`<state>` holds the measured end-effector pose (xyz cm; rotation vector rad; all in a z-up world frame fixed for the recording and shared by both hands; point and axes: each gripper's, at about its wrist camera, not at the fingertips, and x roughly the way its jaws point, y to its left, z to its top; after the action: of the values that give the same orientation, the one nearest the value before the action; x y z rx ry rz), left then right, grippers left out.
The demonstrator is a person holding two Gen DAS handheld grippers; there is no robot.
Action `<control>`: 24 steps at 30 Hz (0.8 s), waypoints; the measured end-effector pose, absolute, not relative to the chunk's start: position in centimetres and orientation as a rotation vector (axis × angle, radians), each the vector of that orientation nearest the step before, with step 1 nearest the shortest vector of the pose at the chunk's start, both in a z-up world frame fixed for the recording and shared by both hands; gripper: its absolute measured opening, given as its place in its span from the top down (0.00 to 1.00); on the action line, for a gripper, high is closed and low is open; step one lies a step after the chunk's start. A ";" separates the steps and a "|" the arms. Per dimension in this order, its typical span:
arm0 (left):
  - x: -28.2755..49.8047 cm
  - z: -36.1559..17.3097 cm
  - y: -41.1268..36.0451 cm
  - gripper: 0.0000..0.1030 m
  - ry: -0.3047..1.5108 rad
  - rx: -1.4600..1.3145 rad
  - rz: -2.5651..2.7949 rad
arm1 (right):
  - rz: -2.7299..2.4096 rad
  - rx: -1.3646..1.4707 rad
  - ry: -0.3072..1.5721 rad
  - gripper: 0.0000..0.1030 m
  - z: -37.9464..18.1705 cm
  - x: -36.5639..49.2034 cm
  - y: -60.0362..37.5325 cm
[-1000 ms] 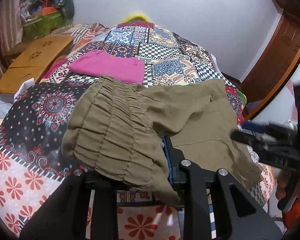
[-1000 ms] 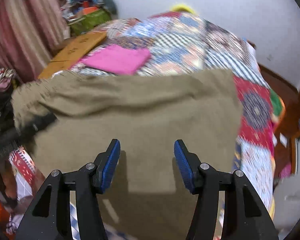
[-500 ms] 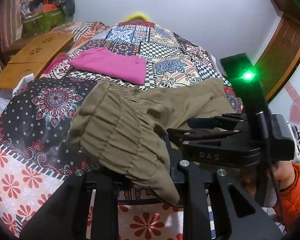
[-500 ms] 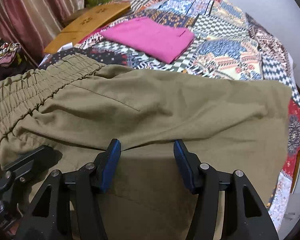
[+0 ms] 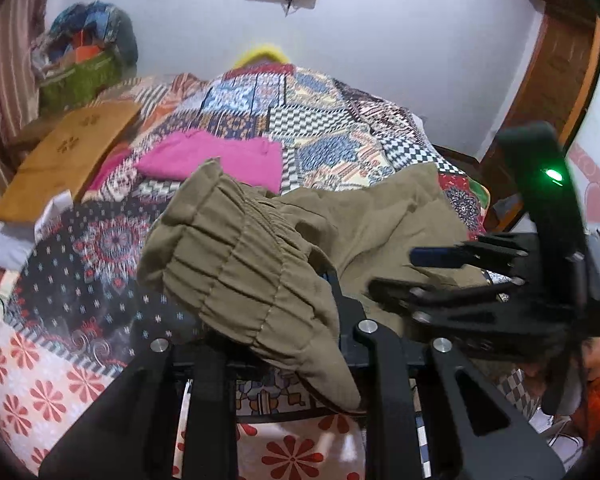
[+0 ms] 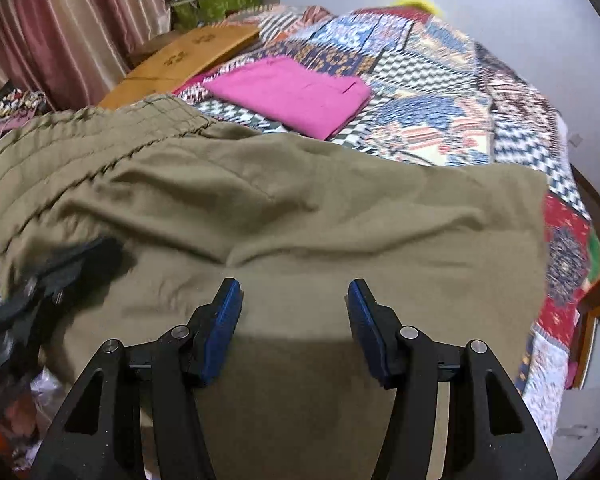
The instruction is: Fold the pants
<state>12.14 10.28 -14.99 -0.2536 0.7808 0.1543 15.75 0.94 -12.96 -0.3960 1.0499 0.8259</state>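
Note:
Olive-green pants (image 6: 300,208) lie across the near part of a patchwork-quilted bed. My left gripper (image 5: 284,320) is shut on the pants' elastic waistband (image 5: 236,264), which bunches over its fingers and is lifted off the quilt. My right gripper (image 6: 294,312) is open and empty, hovering just above the flat pants fabric. It also shows in the left wrist view (image 5: 452,276) at the right, with a green light. The left gripper shows blurred at the left edge of the right wrist view (image 6: 60,268).
A folded pink garment (image 6: 292,94) lies farther back on the quilt (image 6: 440,92). A wooden board (image 6: 180,60) rests at the bed's left side, by curtains and piled clutter. A wooden door frame (image 5: 556,80) stands at the right.
My right gripper moved left toward the left gripper and lower over the pants. The left gripper kept hold of the waistband and raised it slightly.

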 end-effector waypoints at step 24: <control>15.0 -11.1 2.1 0.79 0.721 -0.090 0.008 | 0.802 -0.185 1.108 0.48 -15.1 14.2 -5.6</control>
<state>15.01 2.06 -11.11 -0.0900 0.7210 0.0082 14.24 -5.57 -15.11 -0.1846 1.1077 0.8020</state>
